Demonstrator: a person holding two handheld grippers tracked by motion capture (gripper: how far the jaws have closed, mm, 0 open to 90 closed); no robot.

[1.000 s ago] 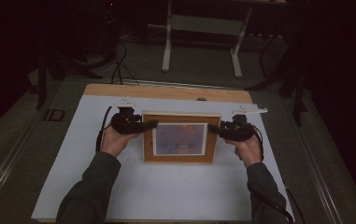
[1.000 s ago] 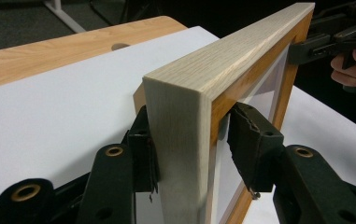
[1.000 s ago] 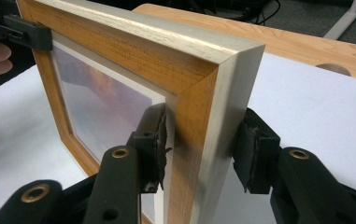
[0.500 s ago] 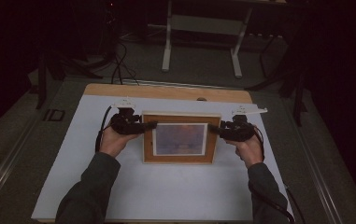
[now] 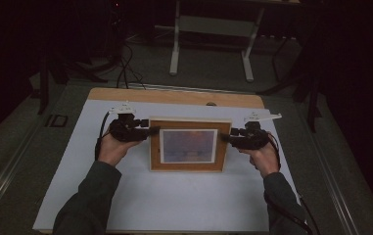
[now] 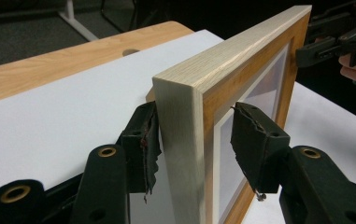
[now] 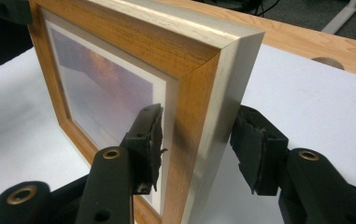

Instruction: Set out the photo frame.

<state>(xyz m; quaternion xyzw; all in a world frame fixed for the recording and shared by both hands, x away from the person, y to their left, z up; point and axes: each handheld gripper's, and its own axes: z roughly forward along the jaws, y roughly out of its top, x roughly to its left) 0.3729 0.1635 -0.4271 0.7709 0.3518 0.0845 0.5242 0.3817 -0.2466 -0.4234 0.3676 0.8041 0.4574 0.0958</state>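
A wooden picture frame with a pale outer edge and a sunset picture stands on its lower edge on the white sheet. My left gripper straddles its left side. Its jaws have just been opening; the rear pad sits near the back and the front pad stands off the glass. My right gripper straddles the right side. Its jaws have also just been opening, and both pads stand apart from the wood.
The white sheet covers a wooden table whose bare far strip has a round hole. A metal stand's legs rise on the dark floor beyond. Cables lie on the floor at the far left.
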